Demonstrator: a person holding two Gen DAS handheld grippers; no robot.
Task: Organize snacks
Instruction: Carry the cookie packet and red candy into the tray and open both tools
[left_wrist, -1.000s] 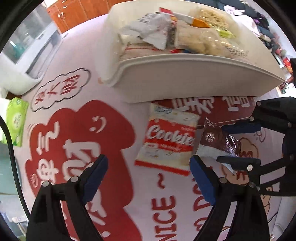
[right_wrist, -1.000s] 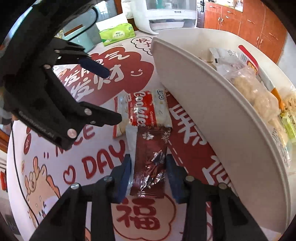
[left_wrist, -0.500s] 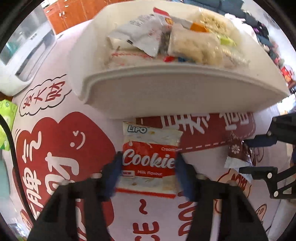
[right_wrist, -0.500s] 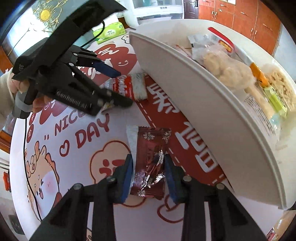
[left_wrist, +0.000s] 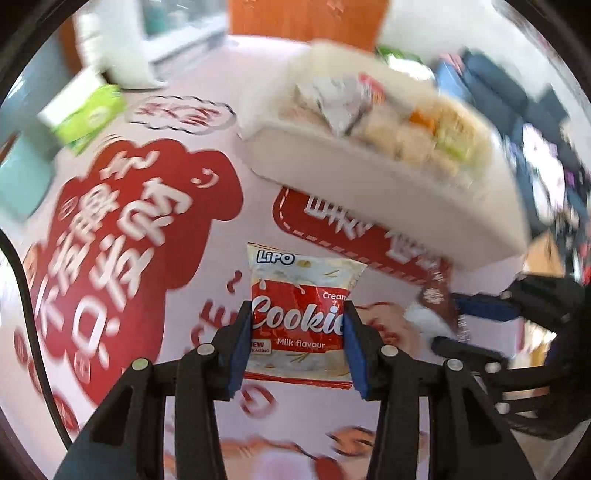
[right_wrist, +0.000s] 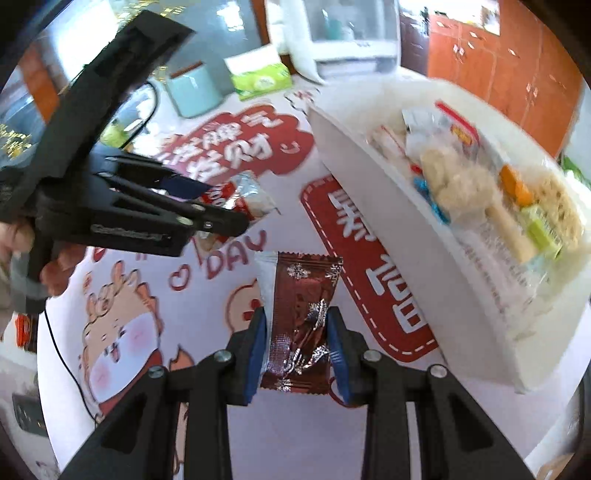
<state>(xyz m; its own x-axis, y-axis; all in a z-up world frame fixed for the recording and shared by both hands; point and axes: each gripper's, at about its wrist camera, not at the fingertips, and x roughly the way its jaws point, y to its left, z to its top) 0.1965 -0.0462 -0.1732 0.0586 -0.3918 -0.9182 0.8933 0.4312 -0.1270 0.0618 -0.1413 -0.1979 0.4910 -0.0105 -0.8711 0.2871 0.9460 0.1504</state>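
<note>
Left tongs (left_wrist: 295, 345): clenched on cookie pack (left_wrist: 301, 314), pads at both side edges, pack lifted clear of table (left_wrist: 221, 96).
Cookie pack: red-white pouch, "Cookie", "Milk flavour". Likely light, soft, crushable; grip side seams, gentle squeeze.
Right tongs (right_wrist: 297, 349): clenched on brown wrapper (right_wrist: 301, 314), lower half between pads, raised above table near bin's long side.
Brown wrapper: glossy foil, silver snowflakes, white strip on one edge. Probably slippery, crinkly, near weightless.
Bin (right_wrist: 388, 221): white, far side of table, already part-filled with assorted snacks.
</note>
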